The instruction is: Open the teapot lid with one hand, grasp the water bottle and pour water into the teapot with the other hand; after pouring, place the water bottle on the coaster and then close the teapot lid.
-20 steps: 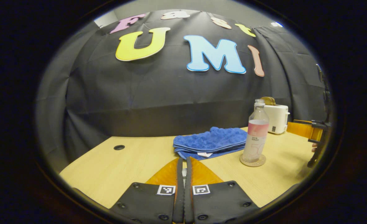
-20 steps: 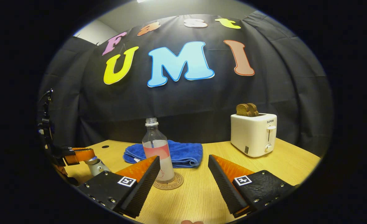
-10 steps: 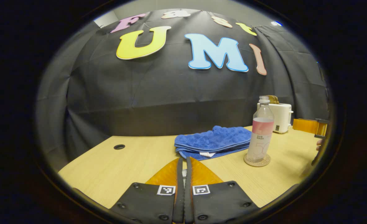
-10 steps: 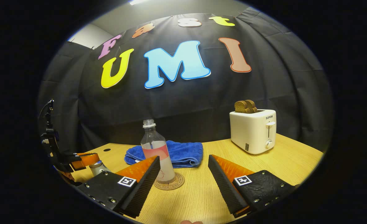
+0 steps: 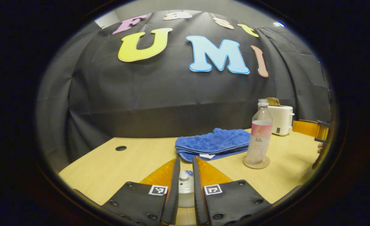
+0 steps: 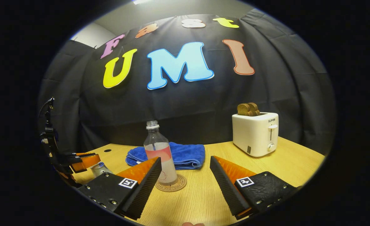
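Fingers of the left gripper [image 5: 185, 191] have parted since half a second ago: in the left gripper view they were pressed almost together with only a sliver of white showing between them, and now a narrow gap stands open, with the teapot lid [image 5: 185, 182] and its small round knob sitting in that gap. Whether the fingers touch the knob I cannot tell, though they flank it closely. In the right gripper view the same gripper shows at the far left edge, just over the teapot [image 6: 99, 169], whose pale body sits on the wooden table [image 6: 285, 166]; the lid appears to be on the pot. The right gripper [image 6: 185, 182] has its jaws spread wide and empty, much as in the earlier frames, hovering low over the table with the water bottle [image 6: 160, 153] just beyond its left finger. The bottle stands upright and uncapped on the round coaster [image 6: 172, 185], where it also stood a second ago; in the left gripper view it has only shifted slightly in the frame. Behind it lies a folded blue towel [image 6: 178, 155], and to the right a white toaster [image 6: 255, 133] with bread slices [image 6: 248, 109] in its slots, both unmoved.
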